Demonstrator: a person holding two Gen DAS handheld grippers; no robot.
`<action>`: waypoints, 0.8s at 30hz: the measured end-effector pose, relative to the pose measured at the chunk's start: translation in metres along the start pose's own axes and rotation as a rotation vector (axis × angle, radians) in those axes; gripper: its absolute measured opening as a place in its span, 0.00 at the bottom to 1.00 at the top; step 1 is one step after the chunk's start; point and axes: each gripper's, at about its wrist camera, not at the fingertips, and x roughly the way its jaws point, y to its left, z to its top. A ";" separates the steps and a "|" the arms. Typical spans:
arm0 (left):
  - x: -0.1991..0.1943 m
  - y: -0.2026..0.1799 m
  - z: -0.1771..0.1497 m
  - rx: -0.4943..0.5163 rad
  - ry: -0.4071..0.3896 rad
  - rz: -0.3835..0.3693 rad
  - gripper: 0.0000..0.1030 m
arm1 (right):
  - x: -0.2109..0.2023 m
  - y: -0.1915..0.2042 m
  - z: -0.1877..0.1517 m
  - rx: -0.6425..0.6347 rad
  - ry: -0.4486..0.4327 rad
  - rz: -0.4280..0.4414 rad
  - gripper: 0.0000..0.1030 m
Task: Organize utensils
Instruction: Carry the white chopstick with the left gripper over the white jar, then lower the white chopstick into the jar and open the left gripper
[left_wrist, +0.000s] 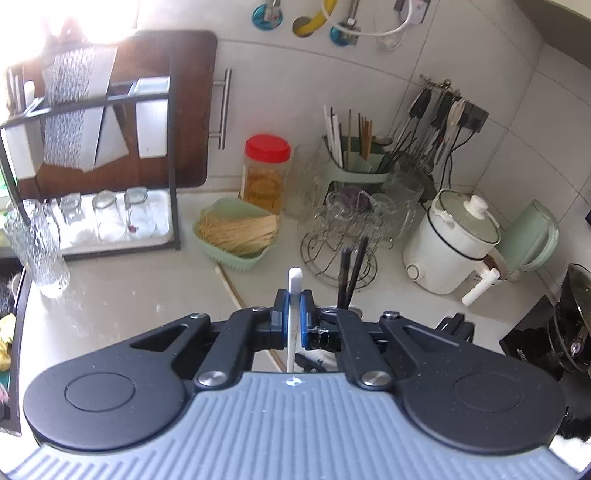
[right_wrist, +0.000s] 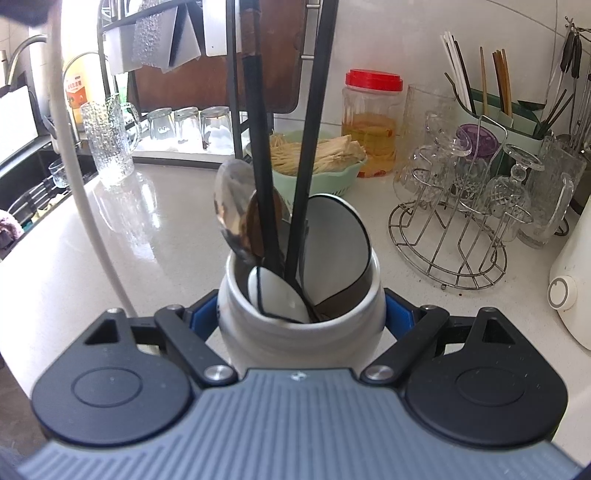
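My left gripper (left_wrist: 294, 301) is shut on a thin white utensil handle (left_wrist: 295, 278), which pokes up past its blue pads, raised above the counter. The same white handle (right_wrist: 79, 177) curves down the left side of the right wrist view. My right gripper (right_wrist: 301, 314) is shut on a white ceramic utensil jar (right_wrist: 295, 339), one pad on each side. The jar holds two black chopsticks (right_wrist: 260, 155), a metal spoon (right_wrist: 231, 206), a white spoon (right_wrist: 280, 299) and a wide dark ladle. The black chopsticks (left_wrist: 351, 271) show just right of the left gripper. One wooden chopstick (left_wrist: 231, 290) lies on the counter.
A green basket of dry noodles (left_wrist: 236, 230), a red-lidded jar (left_wrist: 266, 173), a wire rack of glass cups (right_wrist: 476, 206) and a green chopstick caddy (left_wrist: 354, 162) stand behind. A white electric pot (left_wrist: 452, 240) is on the right. On the left are a dish rack (left_wrist: 110, 218), a glass pitcher (right_wrist: 109, 142) and a sink.
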 end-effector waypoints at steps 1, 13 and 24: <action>-0.003 -0.001 0.003 0.005 -0.007 -0.003 0.06 | 0.000 0.000 0.000 0.000 -0.001 -0.001 0.88; -0.041 -0.029 0.052 0.096 -0.116 -0.036 0.06 | 0.000 0.000 -0.001 0.001 -0.008 -0.005 0.88; -0.035 -0.053 0.068 0.140 -0.122 -0.078 0.06 | -0.001 0.001 -0.002 0.002 -0.014 -0.007 0.88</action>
